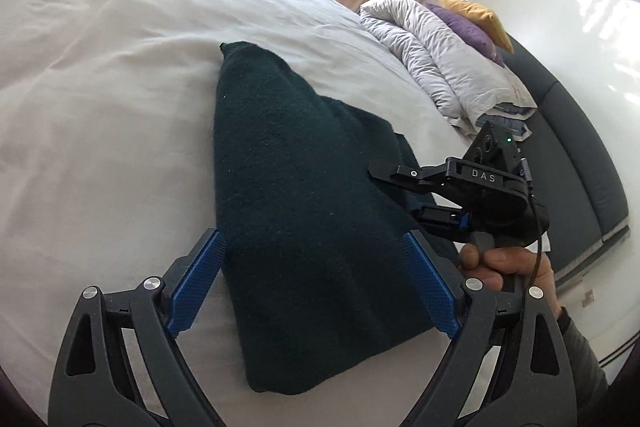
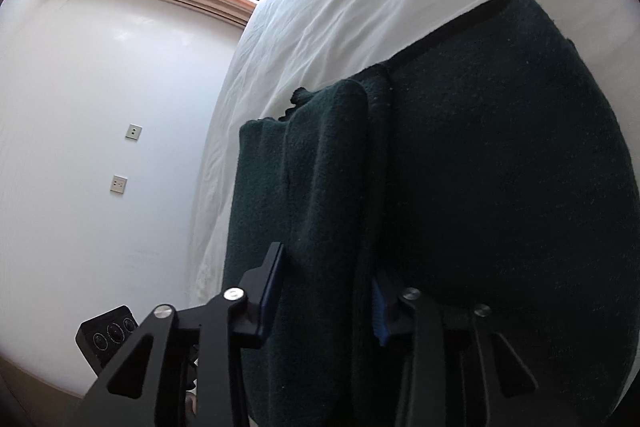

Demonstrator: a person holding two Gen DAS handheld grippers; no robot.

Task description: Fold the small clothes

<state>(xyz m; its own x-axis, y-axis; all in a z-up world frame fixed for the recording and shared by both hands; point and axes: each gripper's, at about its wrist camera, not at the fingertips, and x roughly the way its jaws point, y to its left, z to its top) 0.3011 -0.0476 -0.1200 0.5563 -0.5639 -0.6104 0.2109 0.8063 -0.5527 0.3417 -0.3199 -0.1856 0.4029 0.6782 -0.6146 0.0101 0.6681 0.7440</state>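
L gripper (image 1: 312, 283) gaped wide astride cloth (image 1: 296, 211), long axis toward bed's (image 1: 100, 75) far edge; R gripper (image 2: 324, 291) pinched cloth's right fold.

White-sheeted bed (image 1: 100, 75): dark green garment (image 1: 296, 227), rumpled duvet (image 1: 436, 67) on it

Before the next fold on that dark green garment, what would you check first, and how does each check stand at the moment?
1. Left gripper free of the cloth: ok. Its blue pads stand wide on either side of the dark green garment, not pressing it.
2. Right gripper has a grip: ok. Its pads sit against a raised fold of the garment.
3. How many layers that grip holds: cannot tell.
4. Garment lies flat on the white bedsheet: not ok. The side near the right gripper is bunched and lifted.
5. Room to fold: ok. The crumpled duvet lies apart from the garment.
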